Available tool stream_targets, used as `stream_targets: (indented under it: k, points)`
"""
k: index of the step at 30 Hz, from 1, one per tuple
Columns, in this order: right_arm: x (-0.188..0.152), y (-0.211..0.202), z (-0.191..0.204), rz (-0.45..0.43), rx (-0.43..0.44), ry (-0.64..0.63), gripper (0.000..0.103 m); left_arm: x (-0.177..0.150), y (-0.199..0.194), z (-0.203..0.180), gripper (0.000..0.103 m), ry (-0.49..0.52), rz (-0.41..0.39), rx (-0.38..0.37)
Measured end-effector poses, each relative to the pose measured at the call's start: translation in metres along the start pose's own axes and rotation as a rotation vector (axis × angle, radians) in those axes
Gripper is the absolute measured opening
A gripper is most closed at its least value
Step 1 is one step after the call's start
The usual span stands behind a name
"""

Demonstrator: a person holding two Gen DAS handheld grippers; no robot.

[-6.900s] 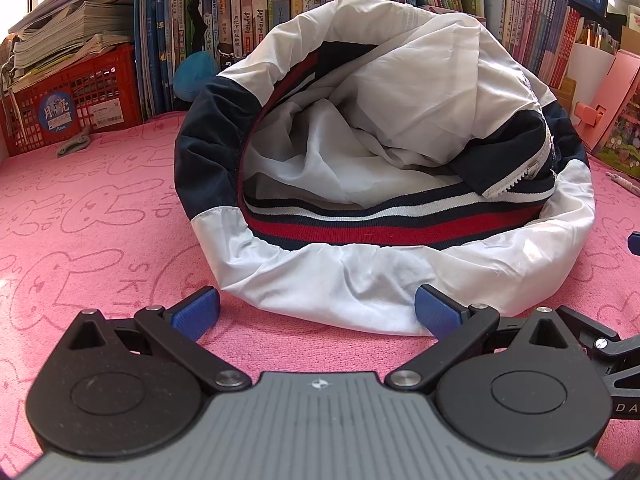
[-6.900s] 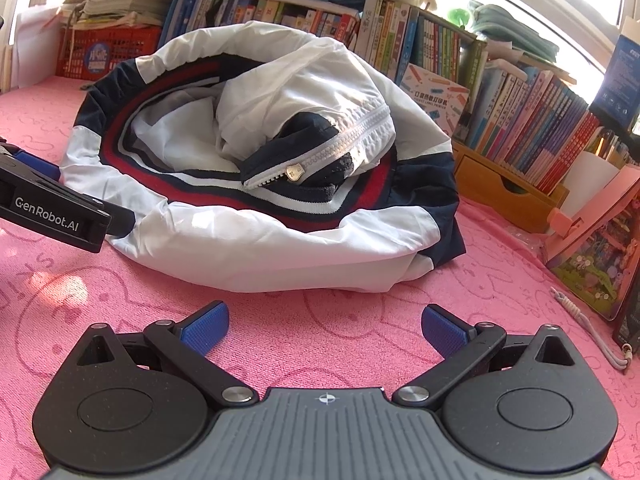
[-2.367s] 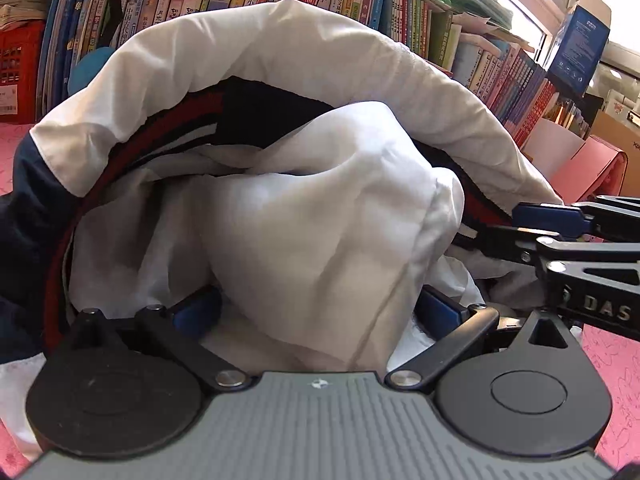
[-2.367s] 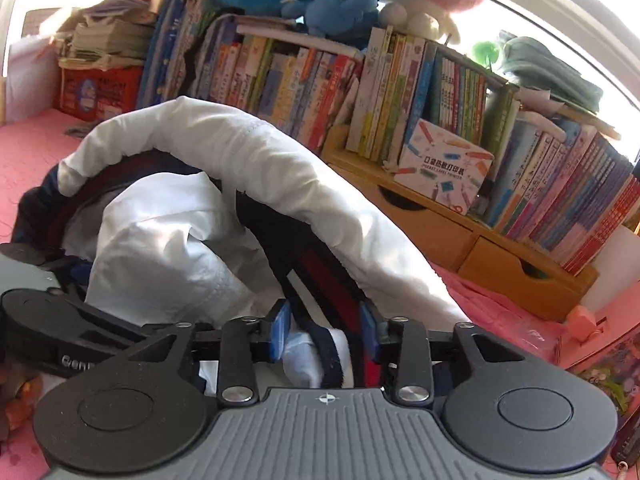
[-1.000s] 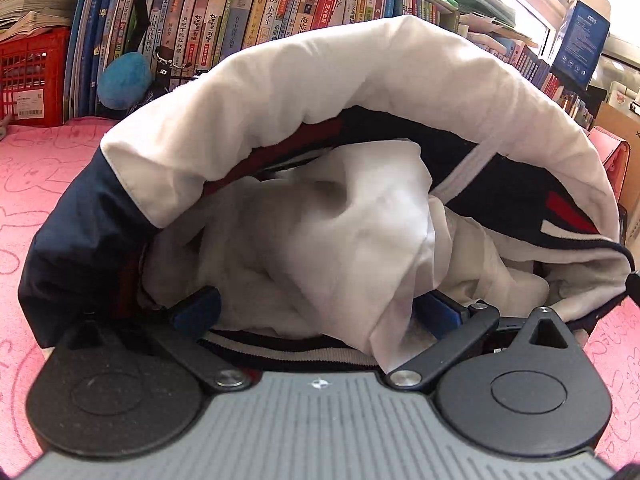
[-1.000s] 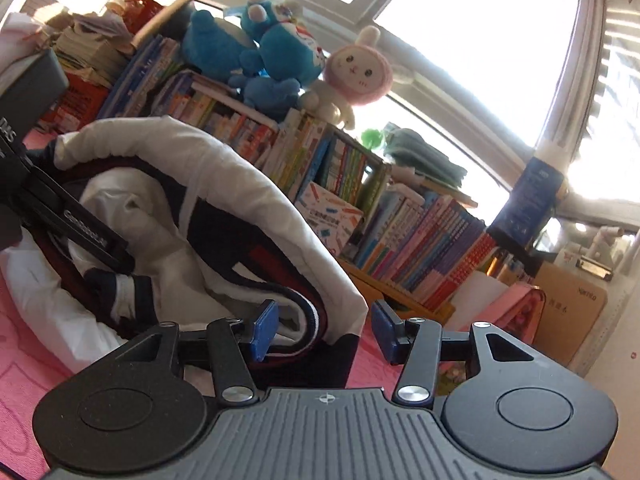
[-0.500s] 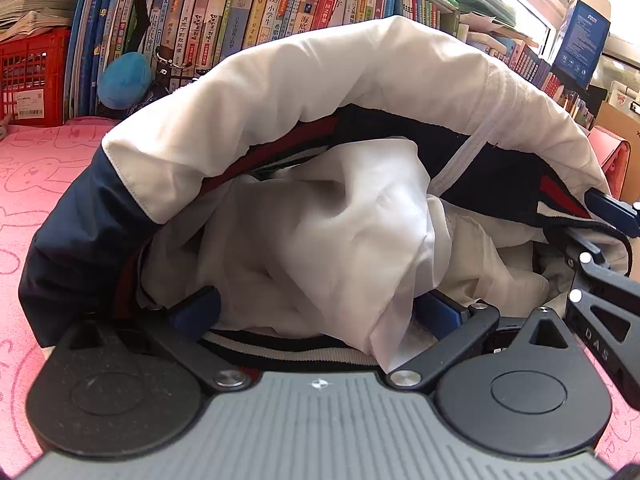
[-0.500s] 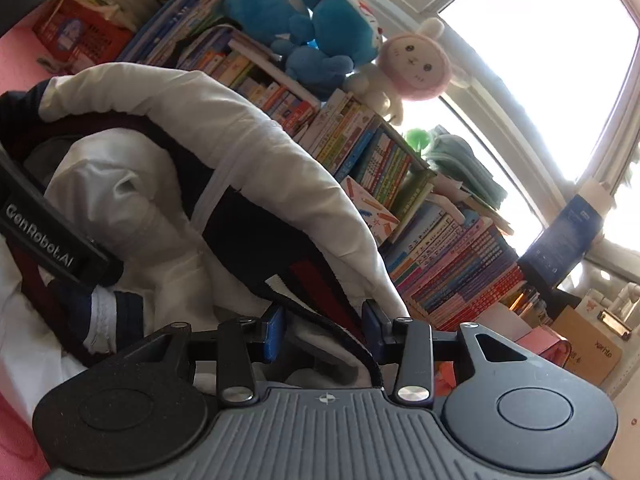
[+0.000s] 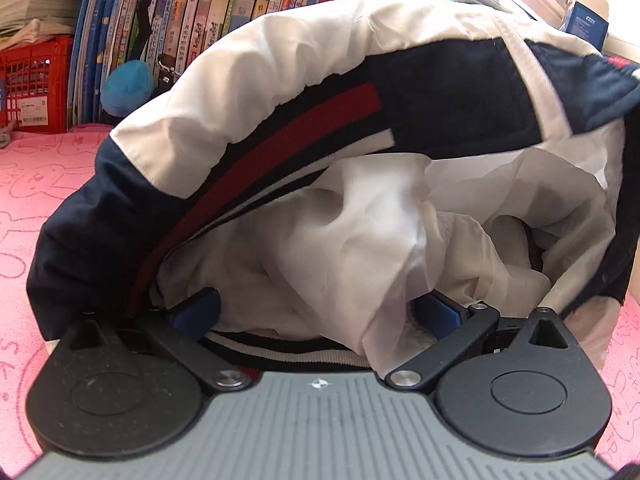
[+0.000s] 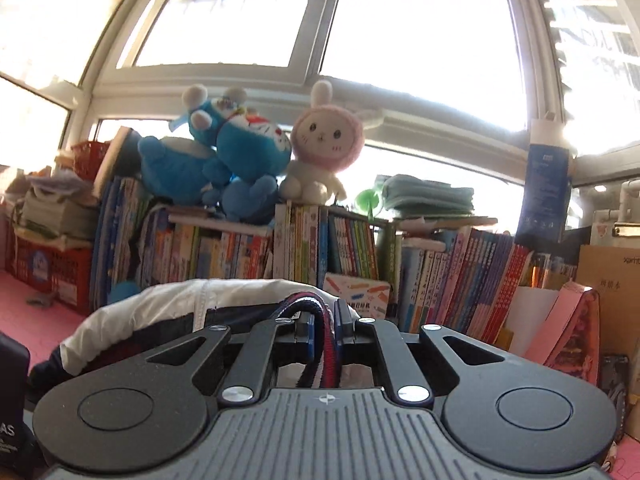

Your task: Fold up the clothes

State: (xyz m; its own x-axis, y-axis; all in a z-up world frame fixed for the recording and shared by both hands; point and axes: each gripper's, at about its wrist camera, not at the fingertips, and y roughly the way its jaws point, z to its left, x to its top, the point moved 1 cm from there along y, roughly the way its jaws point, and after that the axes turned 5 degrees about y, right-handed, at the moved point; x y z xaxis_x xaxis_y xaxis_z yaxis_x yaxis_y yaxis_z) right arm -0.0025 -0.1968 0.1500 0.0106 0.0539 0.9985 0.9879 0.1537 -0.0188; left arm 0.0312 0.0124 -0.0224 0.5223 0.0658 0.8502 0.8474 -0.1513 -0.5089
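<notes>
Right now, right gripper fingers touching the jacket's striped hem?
Touching. The right wrist view shows the right gripper shut, its blue fingers pressed on both sides of the striped hem of the jacket.

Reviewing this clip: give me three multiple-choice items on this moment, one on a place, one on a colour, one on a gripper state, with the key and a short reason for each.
1. Where does the pink bunny plush sit?
A. On top of the row of books
B. On the pink mat
C. Inside the red crate

2. What colour is the wide stripe on the jacket's ribbed band?
A. Green
B. Red
C. Yellow

3. How does the right gripper stand?
A. Wide open, nothing between its fingers
B. Shut on the jacket's striped band
C. Shut on a book

Key: 1 A, the plush rests on the book tops beside the blue plush toys. 2 B, a red stripe runs between navy and white ones. 3 B, the blue pads pinch the striped band in the right wrist view.
</notes>
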Motion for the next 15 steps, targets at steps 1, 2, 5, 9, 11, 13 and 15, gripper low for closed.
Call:
stream_targets:
  k: [1, 2, 5, 9, 11, 13, 15]
  points:
    - [0.006, -0.006, -0.003, -0.002, 0.017, 0.018, 0.011, -0.002, -0.009, -0.002, 0.103, 0.014, -0.027, 0.017]
    - [0.010, -0.012, -0.007, -0.002, 0.034, 0.035, 0.011, -0.006, -0.020, -0.005, 0.103, 0.037, -0.063, 0.033]
    - [0.014, -0.026, -0.018, 0.018, 0.099, 0.087, 0.011, -0.013, -0.062, -0.017, 0.103, 0.134, -0.202, 0.035]
    - [0.009, -0.040, -0.028, 0.049, 0.144, 0.148, 0.011, 0.022, -0.056, -0.074, 0.103, 0.325, -0.349, 0.140]
    - [0.006, -0.046, -0.031, 0.047, 0.145, 0.153, 0.011, 0.031, -0.049, -0.083, 0.103, 0.370, -0.353, 0.144]
    - [0.003, -0.051, -0.031, 0.044, 0.128, 0.136, 0.011, 0.042, -0.034, -0.090, 0.103, 0.405, -0.335, 0.145]
    - [-0.001, -0.056, -0.031, 0.041, 0.104, 0.110, 0.011, 0.050, -0.029, -0.094, 0.103, 0.445, -0.333, 0.187]
